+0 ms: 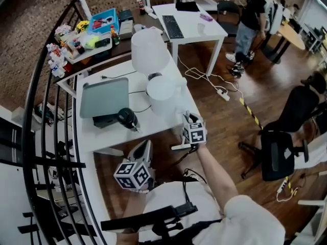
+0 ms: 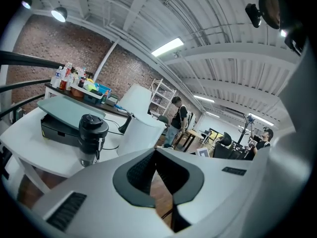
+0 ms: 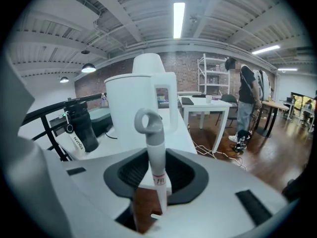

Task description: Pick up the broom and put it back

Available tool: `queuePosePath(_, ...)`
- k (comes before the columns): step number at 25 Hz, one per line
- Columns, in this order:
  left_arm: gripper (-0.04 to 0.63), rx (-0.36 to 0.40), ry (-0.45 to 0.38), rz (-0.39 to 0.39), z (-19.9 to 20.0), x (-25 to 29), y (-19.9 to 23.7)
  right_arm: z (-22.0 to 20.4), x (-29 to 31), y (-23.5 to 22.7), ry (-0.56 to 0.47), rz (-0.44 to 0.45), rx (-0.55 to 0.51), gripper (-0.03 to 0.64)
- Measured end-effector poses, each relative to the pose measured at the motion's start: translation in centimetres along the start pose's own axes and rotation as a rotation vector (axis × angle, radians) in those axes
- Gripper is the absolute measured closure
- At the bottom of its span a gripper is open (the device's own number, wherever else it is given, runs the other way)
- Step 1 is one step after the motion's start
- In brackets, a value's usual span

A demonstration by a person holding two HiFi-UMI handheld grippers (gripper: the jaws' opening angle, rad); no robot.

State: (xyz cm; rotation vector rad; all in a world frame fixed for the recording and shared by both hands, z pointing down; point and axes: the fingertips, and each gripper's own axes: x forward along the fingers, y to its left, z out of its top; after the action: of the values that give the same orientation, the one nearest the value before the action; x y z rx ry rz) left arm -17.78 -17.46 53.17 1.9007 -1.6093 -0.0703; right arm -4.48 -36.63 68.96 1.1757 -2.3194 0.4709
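Right gripper [image 3: 157,157] is pinching the broom handle [image 3: 150,133] under its loop (left gripper [image 2: 156,152] is idling, pressed together, empty); lifting straight, clear of the white jug [image 3: 129,98], is looking wisest.

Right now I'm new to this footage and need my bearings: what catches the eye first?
A grey, loop-topped broom handle stands gripped in the right hand-held gripper, centre of its view. Behind it a tall white container sits on the white desk; a person stands top right in the head view.
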Motion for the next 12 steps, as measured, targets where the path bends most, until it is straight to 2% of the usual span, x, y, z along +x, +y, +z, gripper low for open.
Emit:
queuePosePath(5, 0.606, 0.003, 0.01, -0.007, -0.1, -0.3, 0.3, -0.5, -0.1, 0.1, 0.017, -0.01, -0.033, 0.488)
queuePosePath(12, 0.606, 0.016, 0.035, -0.059, -0.5, 0.1, -0.4, -1.4, -2.8, 0.2, 0.037, -0.002, -0.041, 0.488)
